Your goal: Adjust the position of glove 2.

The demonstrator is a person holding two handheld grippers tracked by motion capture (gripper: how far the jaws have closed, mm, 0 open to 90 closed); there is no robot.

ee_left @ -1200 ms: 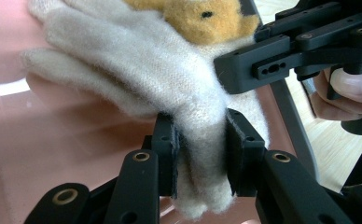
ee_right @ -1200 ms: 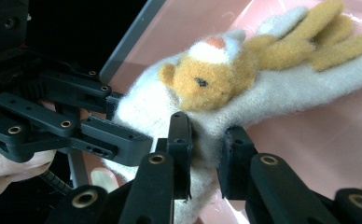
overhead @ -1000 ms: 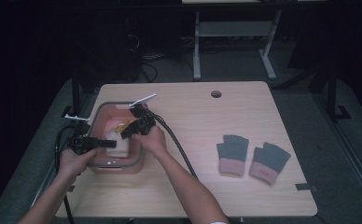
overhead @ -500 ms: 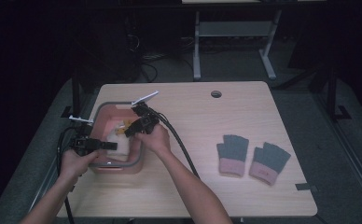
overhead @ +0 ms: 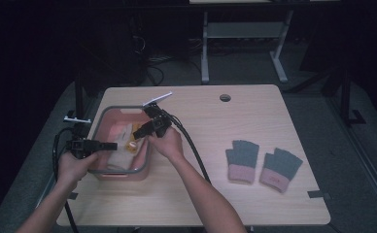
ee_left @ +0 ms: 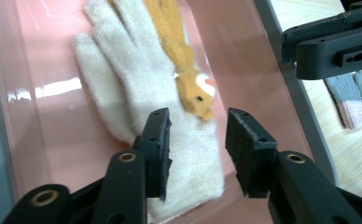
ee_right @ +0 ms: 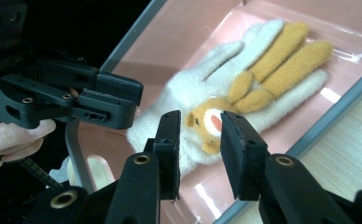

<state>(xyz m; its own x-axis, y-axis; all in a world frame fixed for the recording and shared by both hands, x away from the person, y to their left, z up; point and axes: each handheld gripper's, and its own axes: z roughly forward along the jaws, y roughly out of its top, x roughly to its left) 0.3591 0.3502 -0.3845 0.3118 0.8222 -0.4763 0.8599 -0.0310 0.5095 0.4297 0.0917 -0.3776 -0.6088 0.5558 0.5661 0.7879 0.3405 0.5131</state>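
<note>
Two black two-jaw tools hang over the pink plastic basin with the grey rim (overhead: pixel 97 130) at the left part of the pale wooden surface (overhead: pixel 215 121). Left tool (ee_left: pixel 197 140): jaws spread, just opened, nothing between them, above the cuff of the cream knitted glove with orange bear trim (ee_left: pixel 146 88), which lies flat on the basin floor. Right tool (ee_right: pixel 200 135): jaws likewise parted, just opened, clear of the glove, over the basin's right rim. Bare surface separates the basin from the pair of grey fingerless gloves with pink cuffs (overhead: pixel 262 162), well apart to the right.
</note>
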